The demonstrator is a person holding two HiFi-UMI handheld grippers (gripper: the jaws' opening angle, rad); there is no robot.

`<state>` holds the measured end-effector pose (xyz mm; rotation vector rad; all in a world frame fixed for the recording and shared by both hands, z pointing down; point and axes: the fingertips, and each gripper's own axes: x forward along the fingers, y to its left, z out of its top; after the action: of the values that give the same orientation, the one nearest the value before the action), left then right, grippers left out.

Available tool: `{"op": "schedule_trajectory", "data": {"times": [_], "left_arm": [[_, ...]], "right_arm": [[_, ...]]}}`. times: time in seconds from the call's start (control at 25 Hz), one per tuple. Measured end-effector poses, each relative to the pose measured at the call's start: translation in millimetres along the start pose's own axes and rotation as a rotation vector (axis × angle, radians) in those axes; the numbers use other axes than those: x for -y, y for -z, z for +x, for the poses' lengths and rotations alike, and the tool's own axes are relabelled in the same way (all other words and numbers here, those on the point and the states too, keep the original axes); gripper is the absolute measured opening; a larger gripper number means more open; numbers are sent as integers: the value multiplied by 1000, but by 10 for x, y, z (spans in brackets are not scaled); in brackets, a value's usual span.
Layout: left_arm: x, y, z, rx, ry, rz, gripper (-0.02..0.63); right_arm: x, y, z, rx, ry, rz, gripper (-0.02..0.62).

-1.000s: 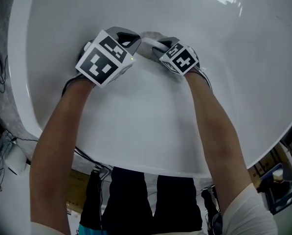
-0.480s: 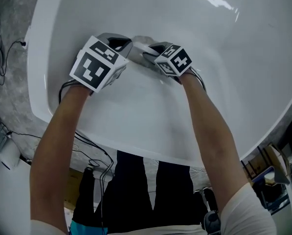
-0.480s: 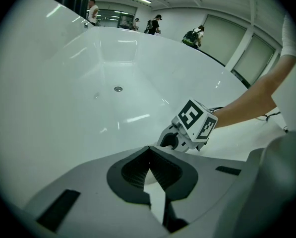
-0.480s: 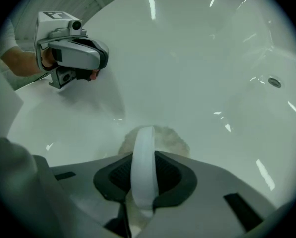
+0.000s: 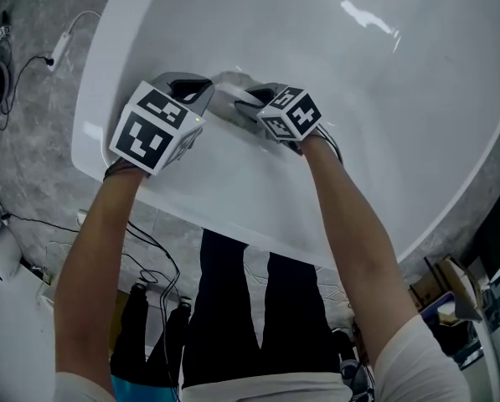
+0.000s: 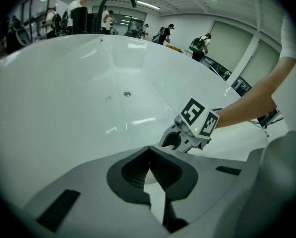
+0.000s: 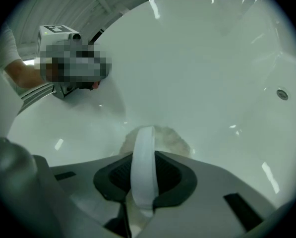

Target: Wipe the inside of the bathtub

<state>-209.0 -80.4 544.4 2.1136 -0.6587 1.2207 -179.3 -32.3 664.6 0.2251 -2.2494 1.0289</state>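
Wiping seems just underway — right gripper (image 5: 248,99) is pressing its clamped white-handled scrubber (image 7: 162,135) on the bathtub (image 5: 358,141) near wall, left gripper (image 5: 191,88) is hovering closed, empty; most of the surface is likely waiting.

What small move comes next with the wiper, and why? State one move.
Probably slide the right gripper sideways along the bathtub wall, pressing the wiping pad on. Its fingers are shut on the pad's white handle, and the pad already touches the wall.
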Motion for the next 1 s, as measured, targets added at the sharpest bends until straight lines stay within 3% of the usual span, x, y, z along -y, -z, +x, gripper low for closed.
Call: {"op": "schedule_trajectory", "data": {"times": [0.52,1.0], "left_arm": [[117,21,-999,69,-80,-35,6],[-206,173,-1633,141,-160,-91,6]], "right_arm": [[-982,-419,-483,84,-65,27,94],[-1857,-1021,-687,171,-95,29,94]]}}
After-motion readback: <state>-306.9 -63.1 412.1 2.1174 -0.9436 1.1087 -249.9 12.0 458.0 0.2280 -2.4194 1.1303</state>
